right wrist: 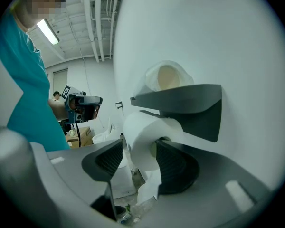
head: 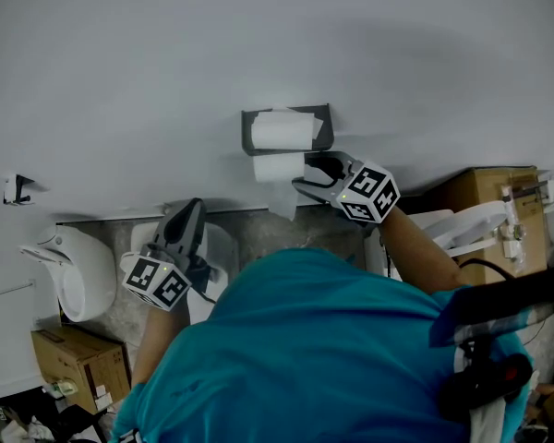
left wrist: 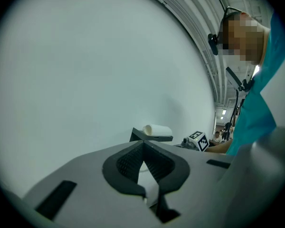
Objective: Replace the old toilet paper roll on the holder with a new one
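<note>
A: Item 1, hung roll (right wrist: 145, 137). Loc?
B: Centre of right gripper view, under the dark holder (right wrist: 190, 103). In head view it sits just above frame centre, against the wall. Loose tail (right wrist: 149, 186) hangs off it, lower centre.

A: Item 2?
B: Spare roll (right wrist: 168, 76), lying on the holder's top shelf, directly above item 1. Cardboard core end faces the cam.

A: Right gripper (right wrist: 138, 145), status?
B: Jaws apart, near end of item 1 between the tips. Left pad shows a gap to the paper. Right pad overlaps the core end; contact or not, can't tell. No squeeze seen.

A: Left gripper (left wrist: 143, 148)?
B: Jaws together, nothing in them. Lower left of head view, well apart from the holder.

A: Handling notes, item 1?
B: Est. only. Light and soft, dents under a hard pinch. Wound paper isn't slippery, but the tail may unreel or tear. Core = the stiff part. Best hold is prob. across the round body near the end, light pressure, clear of the tail. Item 2 approx. the same. Which roll is "old", can't tell: item 1 looks fairly full.
</note>
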{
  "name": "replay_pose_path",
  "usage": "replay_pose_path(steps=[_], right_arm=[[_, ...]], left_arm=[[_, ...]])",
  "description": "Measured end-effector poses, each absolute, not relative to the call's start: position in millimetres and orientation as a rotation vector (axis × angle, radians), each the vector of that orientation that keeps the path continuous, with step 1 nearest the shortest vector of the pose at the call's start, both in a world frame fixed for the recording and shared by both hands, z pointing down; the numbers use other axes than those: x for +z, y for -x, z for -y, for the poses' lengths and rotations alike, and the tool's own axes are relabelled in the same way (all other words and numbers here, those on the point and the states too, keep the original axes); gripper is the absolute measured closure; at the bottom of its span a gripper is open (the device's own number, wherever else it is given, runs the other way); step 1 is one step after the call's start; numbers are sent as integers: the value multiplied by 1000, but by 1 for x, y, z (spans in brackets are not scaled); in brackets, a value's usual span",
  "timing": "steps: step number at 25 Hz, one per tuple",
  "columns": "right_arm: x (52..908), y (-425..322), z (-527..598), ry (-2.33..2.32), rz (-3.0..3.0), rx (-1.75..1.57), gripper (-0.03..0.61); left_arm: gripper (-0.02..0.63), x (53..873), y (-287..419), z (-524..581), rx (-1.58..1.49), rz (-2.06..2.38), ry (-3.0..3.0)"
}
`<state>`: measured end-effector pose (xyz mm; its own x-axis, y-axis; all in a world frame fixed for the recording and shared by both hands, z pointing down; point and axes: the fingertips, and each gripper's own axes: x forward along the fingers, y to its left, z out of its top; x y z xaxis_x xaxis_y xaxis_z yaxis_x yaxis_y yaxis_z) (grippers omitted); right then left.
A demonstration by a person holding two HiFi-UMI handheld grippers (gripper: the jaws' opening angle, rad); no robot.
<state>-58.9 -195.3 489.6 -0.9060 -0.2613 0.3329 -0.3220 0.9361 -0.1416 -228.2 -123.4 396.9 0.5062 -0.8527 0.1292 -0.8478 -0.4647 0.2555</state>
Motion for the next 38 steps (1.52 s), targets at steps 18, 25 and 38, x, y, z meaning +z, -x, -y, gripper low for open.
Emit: replay_pose_path(steps=[18,25,38], right_arm=[[496,77,196,-416,2821,306,423],[495,73,195,-318,2783,325,439],[485,46,200,-235,2656,339,442]], left_arm=[[606,401,230,117,-24,1426,-2464],[606,403,237,117,-41,1445,-2443],[606,404,230,126,-101,1415,-2452]])
